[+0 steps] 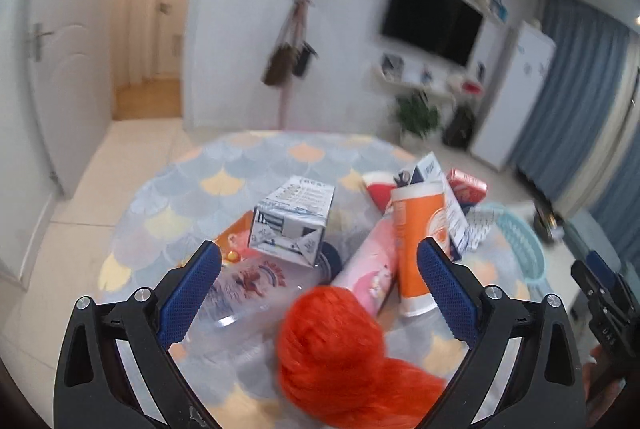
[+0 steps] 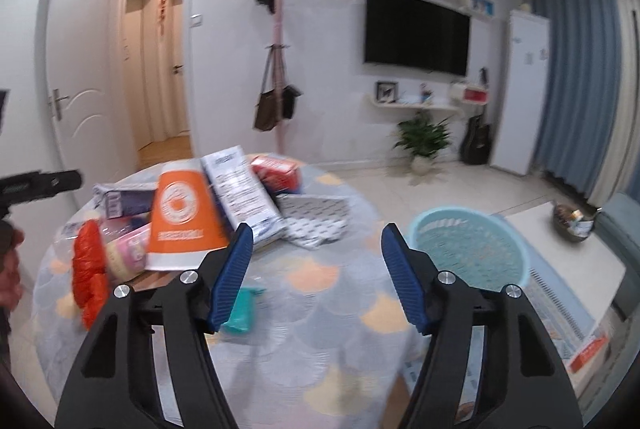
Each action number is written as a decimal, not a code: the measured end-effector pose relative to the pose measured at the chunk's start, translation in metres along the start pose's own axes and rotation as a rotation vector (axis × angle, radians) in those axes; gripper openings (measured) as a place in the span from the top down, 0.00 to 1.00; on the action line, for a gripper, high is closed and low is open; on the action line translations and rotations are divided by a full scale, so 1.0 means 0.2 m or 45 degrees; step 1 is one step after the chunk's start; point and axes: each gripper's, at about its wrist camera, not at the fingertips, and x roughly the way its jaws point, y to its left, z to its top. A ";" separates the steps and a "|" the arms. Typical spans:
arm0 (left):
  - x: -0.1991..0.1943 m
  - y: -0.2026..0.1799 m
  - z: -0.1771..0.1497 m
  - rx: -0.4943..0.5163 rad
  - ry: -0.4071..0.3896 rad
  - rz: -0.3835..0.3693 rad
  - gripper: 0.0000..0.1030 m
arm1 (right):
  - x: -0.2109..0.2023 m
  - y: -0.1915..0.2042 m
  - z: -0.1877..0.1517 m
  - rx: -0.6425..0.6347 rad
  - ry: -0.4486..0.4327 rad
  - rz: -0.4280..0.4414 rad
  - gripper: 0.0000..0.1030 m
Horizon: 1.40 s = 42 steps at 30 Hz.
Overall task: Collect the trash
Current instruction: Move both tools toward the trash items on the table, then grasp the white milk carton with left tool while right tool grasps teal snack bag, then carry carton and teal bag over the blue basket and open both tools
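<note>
1. Both grippers hover with jaws spread wide and nothing between them: the left gripper [image 1: 320, 269] over the littered side of a round table [image 2: 320, 309], the right gripper [image 2: 316, 249] above the bare cloth near the table's right edge.

2. Trash sits heaped toward the table's far and left side: an orange paper cup [image 2: 184, 221] lying tilted, a blue-and-white milk carton [image 1: 292, 221], a pink tube-shaped pack [image 1: 368, 269], a clear plastic bottle [image 1: 248, 289], a red carton [image 2: 276, 171], patterned flat packets [image 2: 316, 219] and a crumpled orange-red plastic bag [image 1: 332, 341] nearest the left gripper.

3. A small teal item [image 2: 240, 313] lies alone on the cloth just beside the right gripper's left finger; blur hides what it is.

4. A light-blue mesh basket [image 2: 472, 245] stands off the table's right edge, the likely destination.

5. Everything looks light and empty. The bag is soft and would bunch under a pinch anywhere; the cup and cartons would crush easily, so a gentle hold across the cup's wall or a carton's narrow sides seems wisest. The bottle looks slippery and may roll.
</note>
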 end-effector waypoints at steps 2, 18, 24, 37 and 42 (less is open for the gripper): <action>0.06 0.03 0.05 0.041 0.047 0.021 0.08 | 0.05 0.03 -0.01 0.016 0.034 0.045 0.39; 0.61 -0.03 0.14 0.220 0.412 0.168 0.25 | 0.42 0.14 -0.22 0.059 0.413 0.251 0.22; 0.61 -0.07 0.12 0.203 0.376 0.140 0.51 | 0.47 0.16 -0.23 0.043 0.468 0.281 0.22; 0.29 -0.26 0.20 0.245 0.076 0.090 0.51 | 0.48 0.20 -0.26 0.007 0.472 0.311 0.65; 0.15 -0.45 0.27 0.272 -0.026 0.001 0.51 | 0.36 0.02 -0.10 0.042 0.308 0.243 0.66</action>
